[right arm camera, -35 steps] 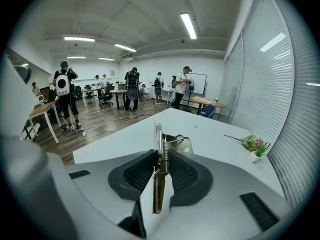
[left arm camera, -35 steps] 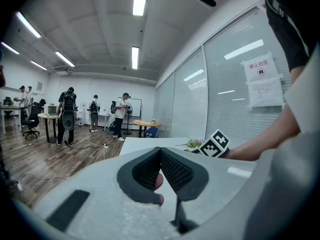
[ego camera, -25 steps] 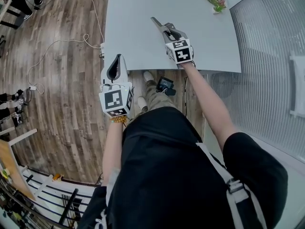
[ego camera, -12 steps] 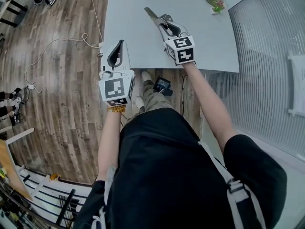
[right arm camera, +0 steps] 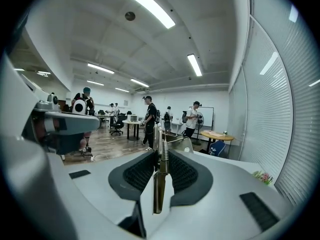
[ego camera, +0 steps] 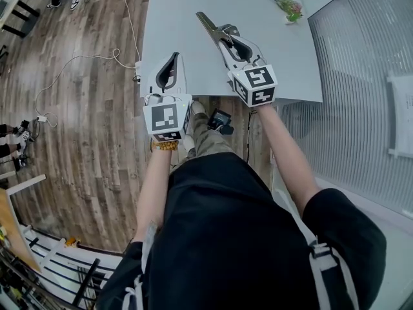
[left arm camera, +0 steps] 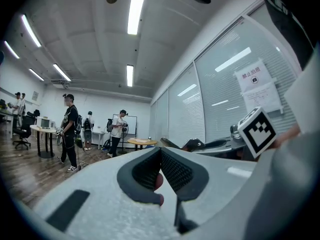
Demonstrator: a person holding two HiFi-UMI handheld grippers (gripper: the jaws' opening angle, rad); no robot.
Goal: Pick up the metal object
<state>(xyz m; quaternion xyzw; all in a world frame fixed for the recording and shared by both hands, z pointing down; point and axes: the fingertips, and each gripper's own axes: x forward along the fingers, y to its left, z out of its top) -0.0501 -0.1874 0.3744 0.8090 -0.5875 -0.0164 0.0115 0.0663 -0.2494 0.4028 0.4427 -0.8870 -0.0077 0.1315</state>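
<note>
In the head view the right gripper (ego camera: 222, 39) clamps the metal object (ego camera: 208, 24), whose pointed end juts forward over the grey table (ego camera: 187, 5), with the left gripper (ego camera: 171, 60) at the table's near edge; the left gripper view shows its pads (left arm camera: 175, 171) meeting at the tips, gripping nothing; the right gripper view shows the pads (right arm camera: 182, 174) pinching the object's spring-fitted strip between them.

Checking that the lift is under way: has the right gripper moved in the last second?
Yes. The right gripper, shut on the metal object, has drawn back toward the near edge of the table and looks larger, so it has risen.
</note>
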